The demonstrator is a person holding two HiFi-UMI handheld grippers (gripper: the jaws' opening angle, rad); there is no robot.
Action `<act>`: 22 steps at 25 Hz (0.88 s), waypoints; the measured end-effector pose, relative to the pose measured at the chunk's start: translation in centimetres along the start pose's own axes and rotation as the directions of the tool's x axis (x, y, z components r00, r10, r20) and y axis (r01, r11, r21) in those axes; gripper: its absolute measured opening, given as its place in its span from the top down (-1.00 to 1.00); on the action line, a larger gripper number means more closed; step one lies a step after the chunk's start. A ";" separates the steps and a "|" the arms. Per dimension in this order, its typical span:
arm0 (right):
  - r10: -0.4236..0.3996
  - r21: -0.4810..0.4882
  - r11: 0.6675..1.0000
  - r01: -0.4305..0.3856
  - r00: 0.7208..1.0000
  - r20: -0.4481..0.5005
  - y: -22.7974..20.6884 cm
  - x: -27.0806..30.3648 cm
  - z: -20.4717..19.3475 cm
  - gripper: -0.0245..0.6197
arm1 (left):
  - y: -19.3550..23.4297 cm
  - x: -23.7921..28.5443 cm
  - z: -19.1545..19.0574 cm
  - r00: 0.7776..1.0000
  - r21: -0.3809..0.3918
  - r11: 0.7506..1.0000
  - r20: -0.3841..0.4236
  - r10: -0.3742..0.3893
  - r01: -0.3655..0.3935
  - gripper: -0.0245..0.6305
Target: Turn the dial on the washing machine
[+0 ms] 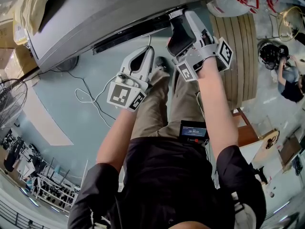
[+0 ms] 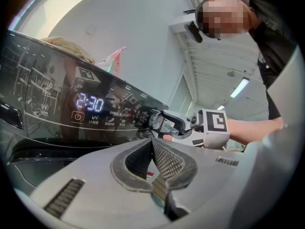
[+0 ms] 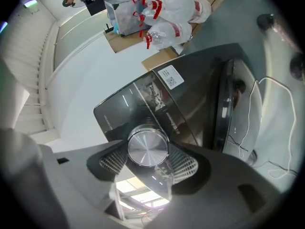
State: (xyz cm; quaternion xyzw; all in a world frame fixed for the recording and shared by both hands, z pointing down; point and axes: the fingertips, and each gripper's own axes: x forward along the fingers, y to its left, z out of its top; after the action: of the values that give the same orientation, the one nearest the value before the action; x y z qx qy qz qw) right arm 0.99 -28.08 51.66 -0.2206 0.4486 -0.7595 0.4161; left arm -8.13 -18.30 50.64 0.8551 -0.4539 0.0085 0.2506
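The grey washing machine fills the top of the head view. Its dark control panel shows a lit display reading 2:30. My right gripper is pressed up to the panel, and the round silver dial sits between its ribbed pads, gripped on both sides. The left gripper view shows that right gripper clamped on the dial. My left gripper hangs lower and to the left, off the machine. Its jaws are closed with nothing between them.
A white cable loops over the floor below the machine. A standing fan is at far left and a slatted wooden panel at right. Plastic bags and a cardboard box lie beyond the machine. Another person crouches at far right.
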 end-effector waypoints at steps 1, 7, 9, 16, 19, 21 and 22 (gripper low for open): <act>0.000 -0.006 1.000 0.000 1.000 -0.002 0.0 0.0 0.0 0.08 | 0.0 0.0 0.0 1.000 0.000 1.000 0.000 0.000 0.000 0.94; -0.015 -0.101 0.995 0.010 0.999 -0.052 0.3 0.2 -0.3 0.08 | -0.2 0.3 -0.3 1.000 -0.003 1.000 -0.007 -0.003 0.003 0.94; -0.017 -0.131 0.991 0.009 0.998 -0.060 0.4 0.1 -0.5 0.08 | -0.2 0.4 -0.5 1.000 -0.005 1.000 -0.011 -0.002 0.002 0.94; -0.052 -0.262 0.964 0.034 0.997 -0.063 0.5 -1.6 -1.2 0.08 | 0.0 0.3 -0.2 1.000 -0.007 1.000 -0.006 0.005 -0.005 0.94; -0.088 -0.388 0.920 0.046 0.992 -0.090 1.1 -2.9 -1.7 0.08 | 0.3 0.2 -0.1 1.000 -0.008 1.000 0.001 0.013 -0.013 0.94; -0.099 -0.537 0.843 0.025 0.989 -0.108 2.2 -3.4 -2.0 0.08 | 0.4 0.2 0.0 1.000 -0.008 1.000 0.006 0.016 -0.016 0.94; -0.105 -0.624 0.782 0.012 0.988 -0.113 2.9 -3.6 -2.1 0.08 | 0.4 0.2 0.1 1.000 -0.009 1.000 0.010 0.018 -0.018 0.94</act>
State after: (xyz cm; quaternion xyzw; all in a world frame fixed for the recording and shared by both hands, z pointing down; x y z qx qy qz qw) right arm 2.79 -24.79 48.27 -0.3046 0.6947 -0.5958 0.2637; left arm -8.38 -18.68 50.76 0.8497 -0.4630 0.0046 0.2522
